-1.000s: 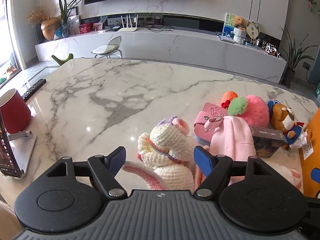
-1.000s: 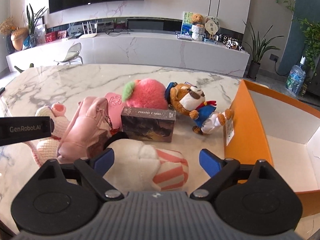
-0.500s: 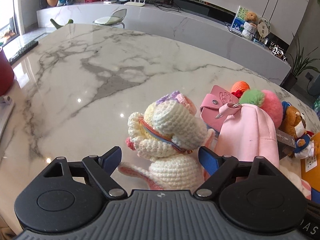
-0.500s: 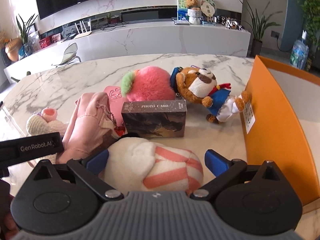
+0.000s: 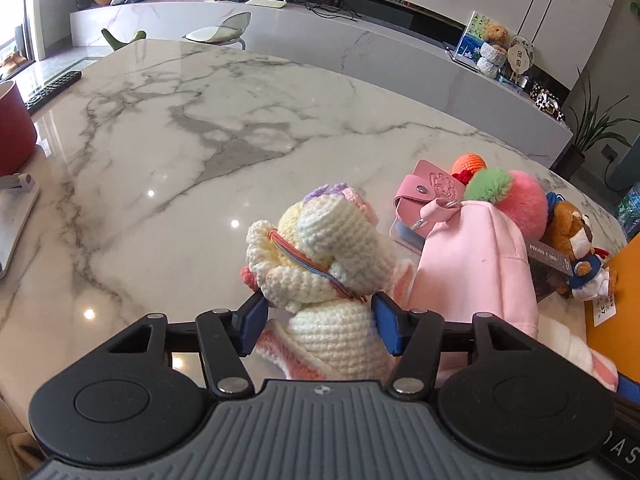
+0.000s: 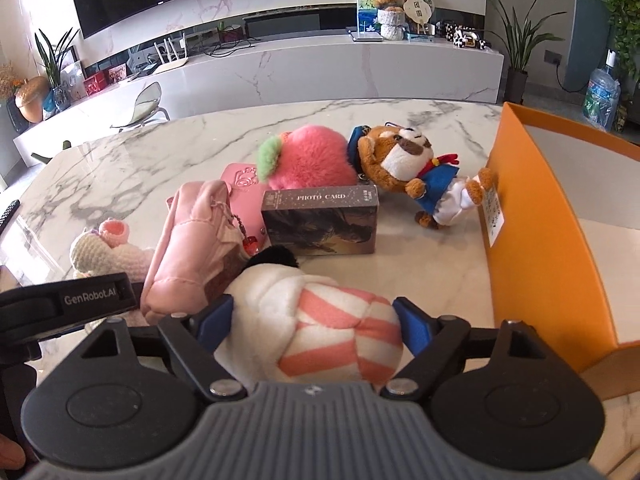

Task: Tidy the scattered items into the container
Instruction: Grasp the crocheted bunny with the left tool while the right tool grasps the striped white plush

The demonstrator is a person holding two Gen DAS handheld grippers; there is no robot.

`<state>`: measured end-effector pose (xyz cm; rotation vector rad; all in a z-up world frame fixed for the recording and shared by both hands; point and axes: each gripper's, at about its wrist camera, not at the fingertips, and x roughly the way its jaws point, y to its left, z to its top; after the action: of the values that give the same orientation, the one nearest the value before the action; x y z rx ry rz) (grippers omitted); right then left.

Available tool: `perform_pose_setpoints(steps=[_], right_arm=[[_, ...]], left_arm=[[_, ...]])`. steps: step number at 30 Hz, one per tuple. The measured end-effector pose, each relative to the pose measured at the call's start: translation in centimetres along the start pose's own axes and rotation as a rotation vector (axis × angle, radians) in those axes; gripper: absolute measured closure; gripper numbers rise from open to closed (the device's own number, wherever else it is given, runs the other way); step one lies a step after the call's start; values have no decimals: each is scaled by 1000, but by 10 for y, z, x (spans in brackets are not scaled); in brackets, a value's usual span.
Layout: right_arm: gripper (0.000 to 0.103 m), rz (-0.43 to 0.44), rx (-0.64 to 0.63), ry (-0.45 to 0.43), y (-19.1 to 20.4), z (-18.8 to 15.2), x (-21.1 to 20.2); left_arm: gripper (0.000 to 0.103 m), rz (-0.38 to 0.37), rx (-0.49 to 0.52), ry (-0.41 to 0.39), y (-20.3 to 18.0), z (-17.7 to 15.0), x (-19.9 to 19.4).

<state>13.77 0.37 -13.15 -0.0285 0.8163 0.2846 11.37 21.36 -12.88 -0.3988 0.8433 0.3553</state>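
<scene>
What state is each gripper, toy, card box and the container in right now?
Left gripper: closing, pads against the cream crocheted doll.
Right gripper: closing around the white plush with pink stripes.
Cream crocheted doll: upright on the marble table.
Dark photo card box: standing on its long edge.
Brown plush dog in blue: lying down, feet at the container wall.
Orange cardboard box: open; visible floor bare.

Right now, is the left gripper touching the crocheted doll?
Touching: in the left wrist view the closing left gripper has both blue pads against the crocheted doll.
</scene>
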Motion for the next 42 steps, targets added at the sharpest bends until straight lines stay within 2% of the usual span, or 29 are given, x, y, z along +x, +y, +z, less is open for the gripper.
perform_pose_setpoints(steps=[8, 12, 16, 24, 32, 36, 42], right_arm=[[17, -74, -12, -38, -2, -13, -26], [17, -87, -19, -30, -2, -23, -33], [16, -92, -42, 18, -2, -35, -34], [13, -107, -56, 41, -8, -48, -47], [9, -134, -127, 53, -7, -55, -55], [8, -135, -134, 70, -10, -59, -54], [7, -149, -108, 86, -15, -59, -48]], left_arm=[[39, 28, 45, -26, 1, -17, -33], [39, 22, 93, -14, -5, -34, -45], [39, 13, 136, -3, -12, -47, -53], [38, 22, 184, 13, -15, -60, -60], [34, 20, 190, 32, -15, -66, -59], [26, 28, 175, 30, -13, -65, -59], [23, 35, 150, 39, -9, -64, -55]])
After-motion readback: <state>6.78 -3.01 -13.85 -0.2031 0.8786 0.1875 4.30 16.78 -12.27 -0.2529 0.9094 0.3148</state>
